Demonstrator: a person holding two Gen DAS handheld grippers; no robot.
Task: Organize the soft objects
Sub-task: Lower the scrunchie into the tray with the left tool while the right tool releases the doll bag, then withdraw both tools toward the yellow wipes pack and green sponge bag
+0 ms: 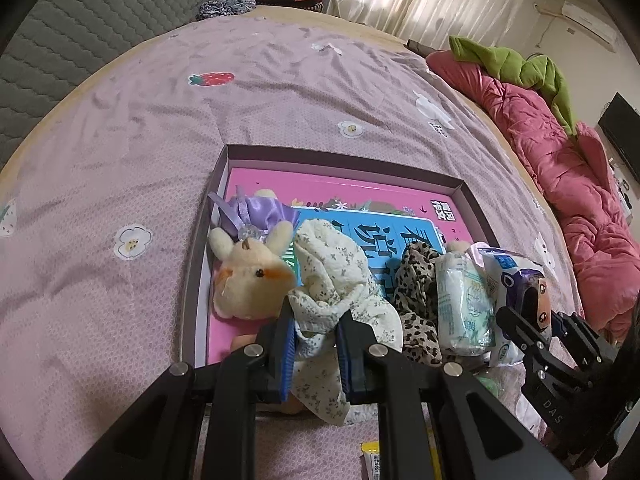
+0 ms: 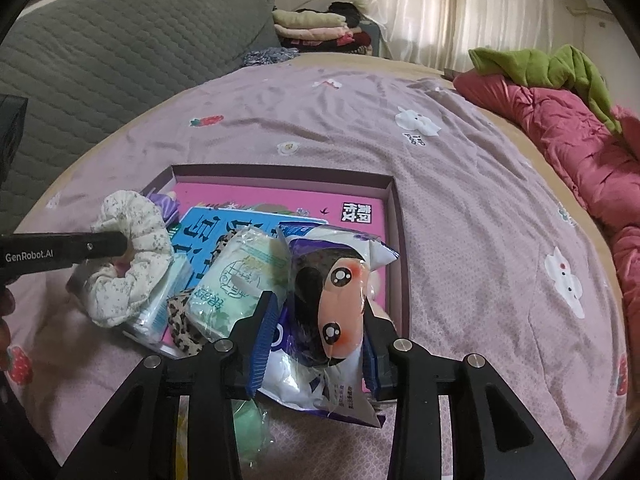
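On the pink bedspread [image 1: 120,140] sits a shallow box [image 1: 344,162] w/ a pink book [image 1: 360,196] lying flat in it and soft stuff piled at its near end. Left gripper [image 1: 316,320] is clamped on a cream floral scrunchie [image 1: 332,264], blue pads pinching the fabric from both sides, scrunchie held just above the box's near edge; in the right wrist view the same scrunchie [image 2: 132,256] hangs off the left gripper's finger at box's left corner. Cream plush bunny [image 1: 248,276] w/ a purple satin bow [image 1: 260,210] lies in the box's left side, just beside the scrunchie. Leopard-print cloth [image 1: 420,300] and a green-white tissue pack [image 1: 460,300] rest next to it, touching. Right gripper [image 2: 320,320] is closed on a white-purple plastic packet [image 2: 332,308] w/ an orange cartoon face, over the box's near right corner. Red quilt [image 2: 560,132] and green garment [image 2: 540,64] bunched at far right of bed.
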